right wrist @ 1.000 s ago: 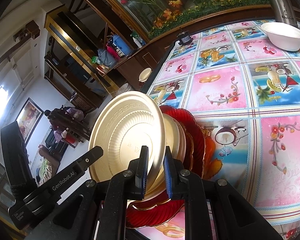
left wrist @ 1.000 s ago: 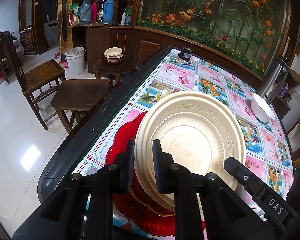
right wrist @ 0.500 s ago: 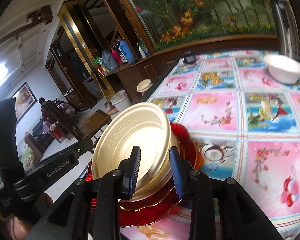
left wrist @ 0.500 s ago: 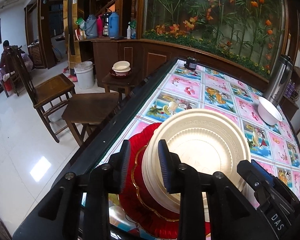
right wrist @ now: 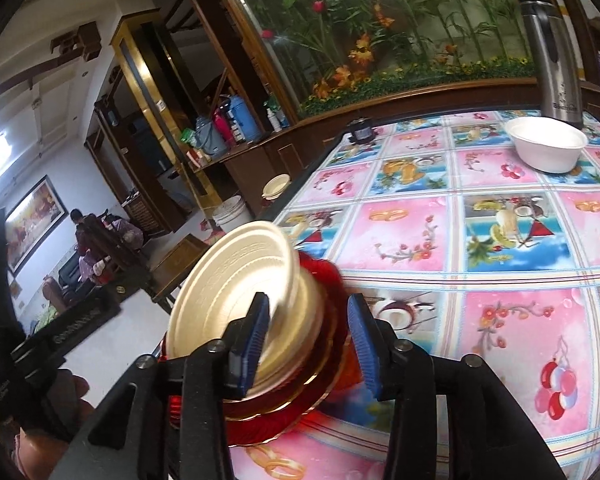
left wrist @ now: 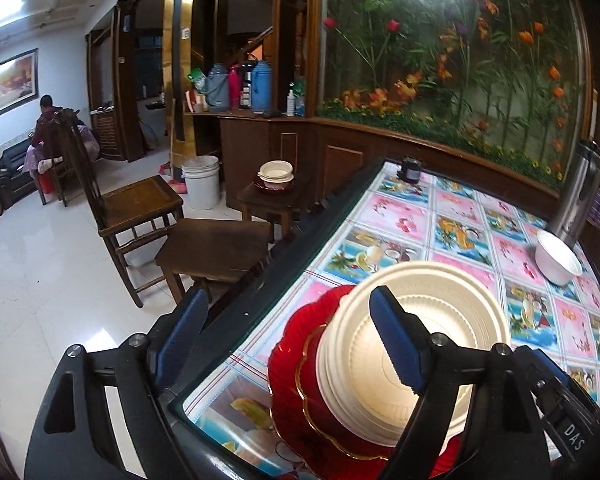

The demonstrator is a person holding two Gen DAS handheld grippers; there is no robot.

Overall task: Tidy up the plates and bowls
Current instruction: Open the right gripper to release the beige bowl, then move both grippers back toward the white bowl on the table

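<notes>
Found the cream plates [left wrist: 420, 320] nested in one pile on the red plate [left wrist: 296, 344], close to the near corner of the table [left wrist: 460, 216] and just beside its dark edge. Noted the left gripper [left wrist: 290, 340] with jaws spread wide, one finger out over the table edge and the other in front of the pile, gripping nothing. Noted the right gripper [right wrist: 306, 340] likewise parted, jaws standing either side of the pile's flank without visible contact. Judged the two-sided stance as a means of keeping a light, wide pile level and centred on the larger red plate, smaller ware sitting on larger for stability. Recorded the top plate as appearing tilted and blurred in the right wrist view; could not confirm flat seating. Located a single white bowl [left wrist: 558, 258] well apart at the far end, just beside a steel flask [left wrist: 576, 196]. Observed further cream bowls [left wrist: 276, 172] on a small wooden stand off the table. Assessed the plate stacking as largely done, the bowl not yet gathered. Flagged the pile's nearness to the table edge as a tipping hazard during any next reach.
</notes>
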